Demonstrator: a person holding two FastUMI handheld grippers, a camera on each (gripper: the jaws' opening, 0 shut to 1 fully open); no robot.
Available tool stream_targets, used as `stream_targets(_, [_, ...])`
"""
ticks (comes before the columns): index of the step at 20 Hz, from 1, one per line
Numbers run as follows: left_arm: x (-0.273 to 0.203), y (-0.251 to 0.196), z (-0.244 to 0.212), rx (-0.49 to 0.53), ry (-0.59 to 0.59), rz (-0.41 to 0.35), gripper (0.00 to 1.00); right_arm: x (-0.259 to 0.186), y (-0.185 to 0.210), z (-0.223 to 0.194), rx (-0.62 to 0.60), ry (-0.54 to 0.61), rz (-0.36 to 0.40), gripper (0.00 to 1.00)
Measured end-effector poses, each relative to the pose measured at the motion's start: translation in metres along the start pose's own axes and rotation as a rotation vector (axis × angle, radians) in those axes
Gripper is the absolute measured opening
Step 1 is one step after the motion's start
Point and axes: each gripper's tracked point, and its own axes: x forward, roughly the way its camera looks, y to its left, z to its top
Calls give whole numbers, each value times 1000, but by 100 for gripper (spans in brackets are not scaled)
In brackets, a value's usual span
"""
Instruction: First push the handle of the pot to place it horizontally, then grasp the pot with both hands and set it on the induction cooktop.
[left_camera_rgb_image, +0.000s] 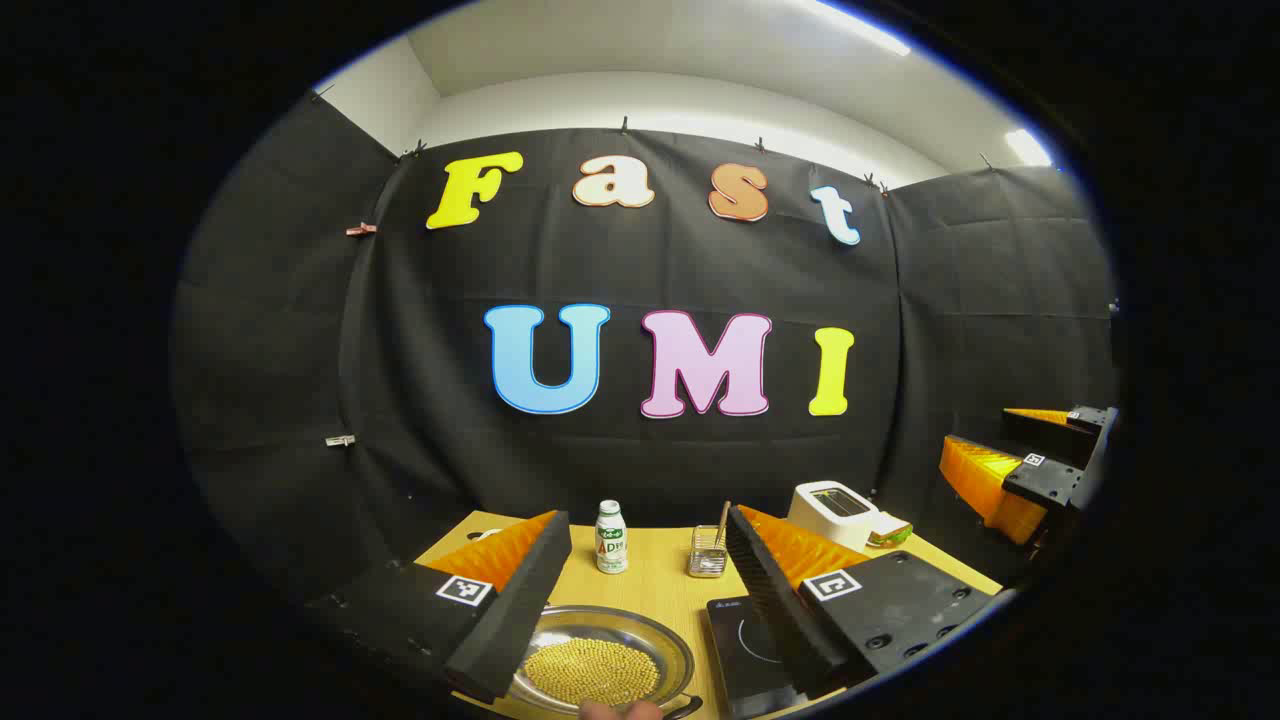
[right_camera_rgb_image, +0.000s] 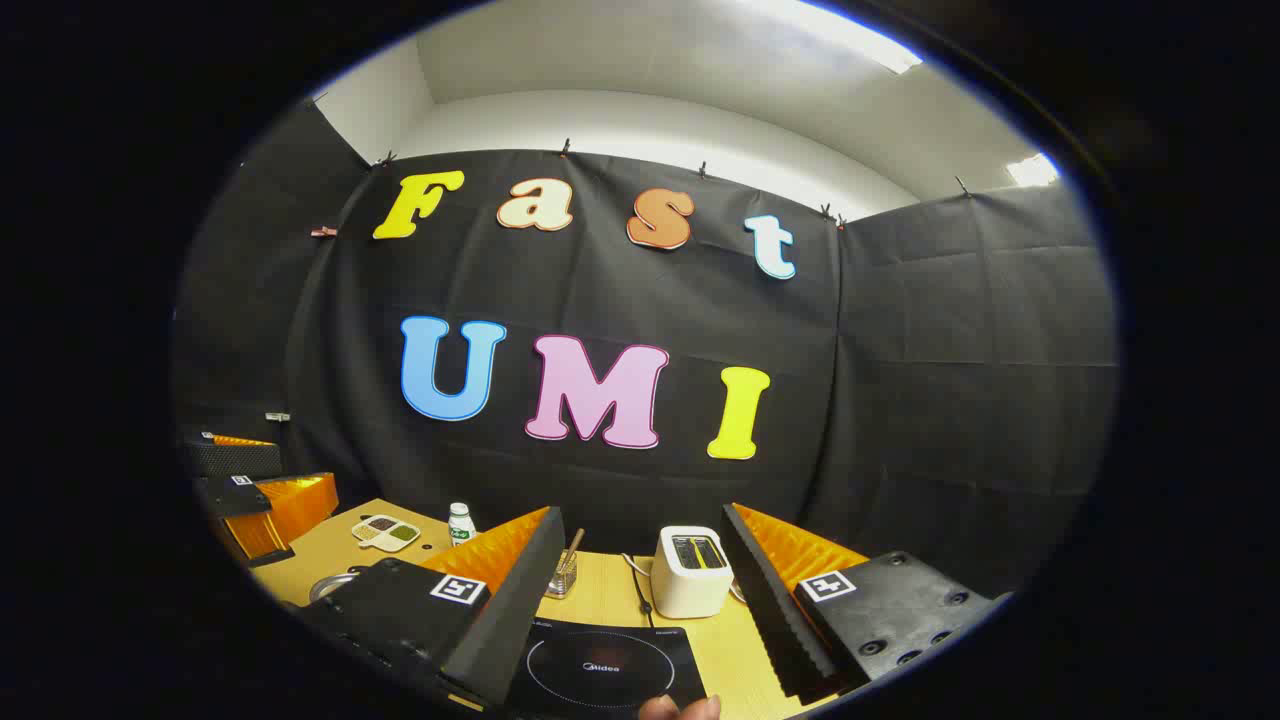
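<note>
While both tools hang released | pot (left_camera_rgb_image: 600, 665) beside cooktop (right_camera_rgb_image: 600, 670) | table (left_camera_rgb_image: 655, 585) edge near

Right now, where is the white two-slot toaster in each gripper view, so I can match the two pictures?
Left gripper view: the white two-slot toaster sits at the table's far right, past the gripper's right finger.
Right gripper view: it stands near the bottom centre, between the two fingers, behind the black induction cooktop.
Shared landmark: the small wire basket holding sticks, just left of the toaster in both.
</note>
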Motion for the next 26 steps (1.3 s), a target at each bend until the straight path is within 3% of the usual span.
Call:
stream_targets(1, [0, 0, 1, 1, 0, 0, 100, 0, 1, 1, -4, -3, 1, 97])
stream_targets(3, [1, 0, -1, -1, 1, 0, 97, 0, 2, 2, -14, -10, 4, 97])
stream_targets(4, [1, 0, 0, 0, 1, 1, 100, 0, 1, 2, -16, -12, 4, 96])
stream_targets(12, [2, 5, 1, 11, -9, 7, 97, 2, 4, 3, -14, -15, 2, 97])
stream_targets(24, [-5, 14, 7, 4, -42, 28, 100, 0, 3, 7, -26, -26, -2, 97])
stream_targets(26, [-7, 16, 7, 3, -47, 21, 92, -2, 4, 6, -29, -26, 2, 97])
